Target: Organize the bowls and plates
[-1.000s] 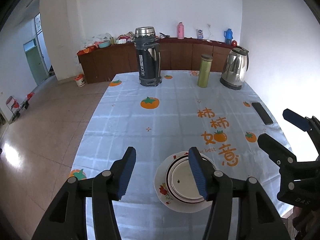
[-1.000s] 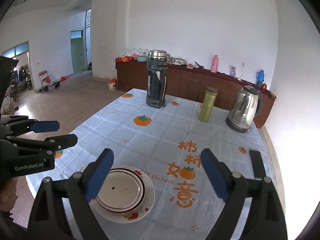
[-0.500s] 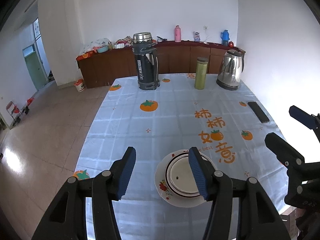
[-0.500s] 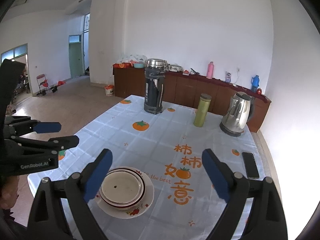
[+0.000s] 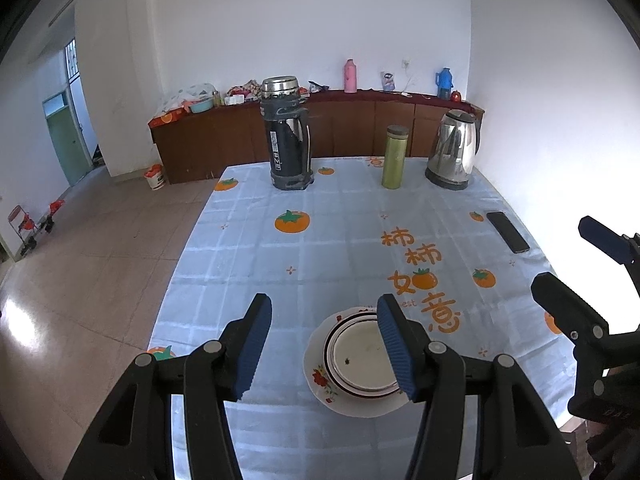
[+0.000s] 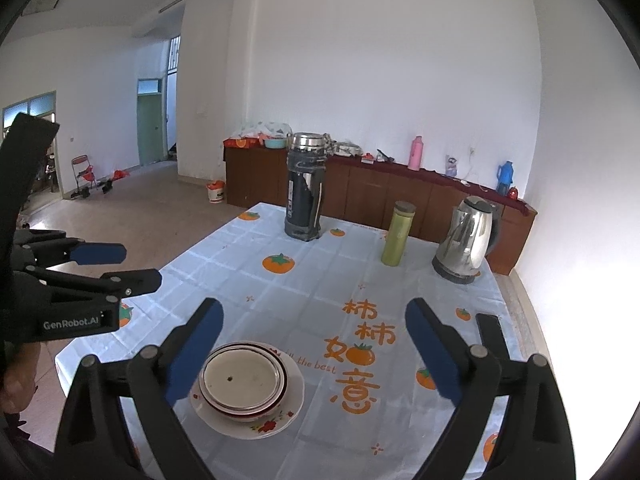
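Observation:
A stack of shallow white bowls [image 5: 360, 356] with dark red rims sits on a white floral plate [image 5: 320, 380] near the table's front edge. My left gripper [image 5: 324, 306] hangs open above and just left of the stack, nothing between its blue pads; its right finger overlaps the bowls' right side in the left wrist view. In the right wrist view the bowls [image 6: 242, 380] and plate [image 6: 292, 404] lie low, beside the left finger of my right gripper [image 6: 314, 308], which stands wide open and empty. The left gripper [image 6: 138, 266] shows at that view's left edge, the right gripper [image 5: 564, 254] at the other's right.
At the table's far end stand a dark thermos jug [image 5: 288, 136], a green bottle [image 5: 394, 158] and a steel kettle [image 5: 454, 152]. A black phone [image 5: 507, 232] lies by the right edge. A brown sideboard [image 5: 352, 128] lines the back wall.
Both grippers have drawn back and up from the table, so the plate stack and far objects look smaller. Both pairs of jaws stay equally wide.

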Tool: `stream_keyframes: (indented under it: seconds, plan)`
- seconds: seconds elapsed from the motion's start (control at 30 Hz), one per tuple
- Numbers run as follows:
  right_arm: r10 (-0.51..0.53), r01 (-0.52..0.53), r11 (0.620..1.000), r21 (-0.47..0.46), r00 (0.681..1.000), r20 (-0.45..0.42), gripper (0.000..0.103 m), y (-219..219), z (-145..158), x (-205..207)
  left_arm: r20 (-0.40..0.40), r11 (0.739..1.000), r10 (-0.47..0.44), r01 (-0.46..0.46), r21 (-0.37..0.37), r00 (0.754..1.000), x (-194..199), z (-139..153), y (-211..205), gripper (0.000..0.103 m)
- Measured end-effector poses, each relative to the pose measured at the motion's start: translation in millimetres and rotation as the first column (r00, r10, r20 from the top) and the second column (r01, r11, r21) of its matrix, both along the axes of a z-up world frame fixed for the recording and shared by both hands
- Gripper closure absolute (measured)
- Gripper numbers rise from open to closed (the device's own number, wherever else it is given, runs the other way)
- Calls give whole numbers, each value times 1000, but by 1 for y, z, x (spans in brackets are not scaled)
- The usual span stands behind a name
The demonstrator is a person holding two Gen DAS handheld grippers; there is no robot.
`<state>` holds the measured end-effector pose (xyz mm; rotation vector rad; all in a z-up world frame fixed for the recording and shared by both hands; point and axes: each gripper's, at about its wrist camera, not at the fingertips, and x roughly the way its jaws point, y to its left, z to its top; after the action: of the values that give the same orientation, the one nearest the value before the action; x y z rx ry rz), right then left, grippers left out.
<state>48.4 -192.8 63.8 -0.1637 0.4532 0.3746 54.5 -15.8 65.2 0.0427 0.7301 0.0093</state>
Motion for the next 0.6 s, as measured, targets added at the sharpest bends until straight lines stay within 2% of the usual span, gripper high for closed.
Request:
stream_keyframes:
  seconds: [0.6]
  plan:
    - [4,-4,1000,3,1000,2,9,-3,2,-1,4,1000,-3,3,-3,1000,-1,3,-5,45]
